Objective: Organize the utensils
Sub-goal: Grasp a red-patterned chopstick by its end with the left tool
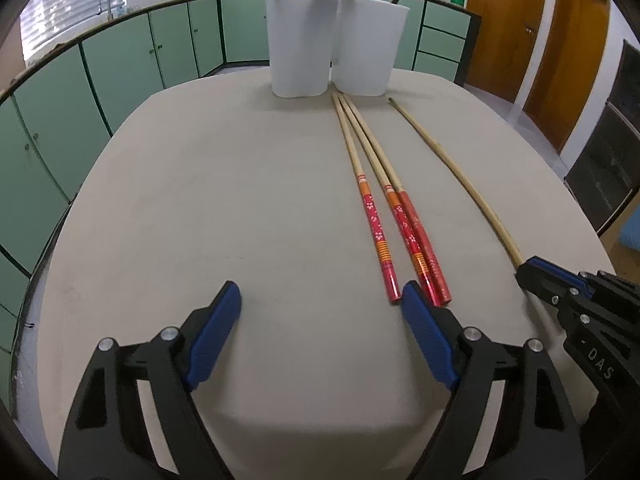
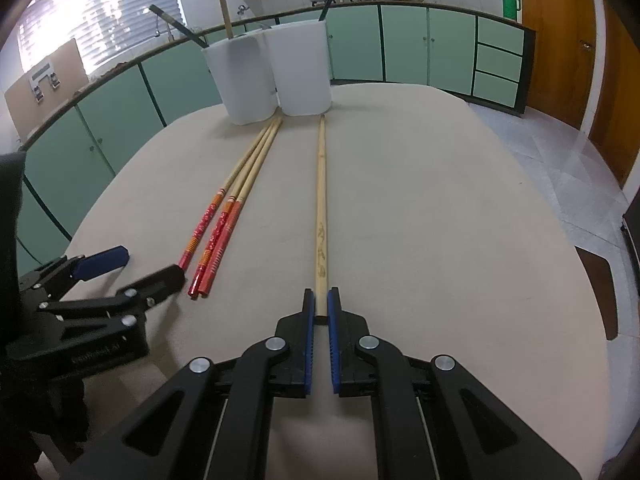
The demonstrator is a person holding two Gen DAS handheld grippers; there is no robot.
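The right claw (image 2: 319,303) pinches the near end of a plain bamboo chopstick (image 2: 320,200) lying on the desk (image 2: 440,220), its tip pointing toward two white holders (image 2: 276,76) at the far edge. The left claw (image 1: 320,300) hangs spread beside three red-handled chopsticks (image 1: 384,208) fanned just left of it. The pickup step appears under way; next, likely, a lift and a drop into a holder. Holder interiors and the utensils' lower ends are hidden.

Plain chopstick (image 2: 320,208) end: hidden between my right tool's (image 2: 319,304) pads.
Utensils in white holders (image 1: 298,46): lower parts hidden, tops cut off.
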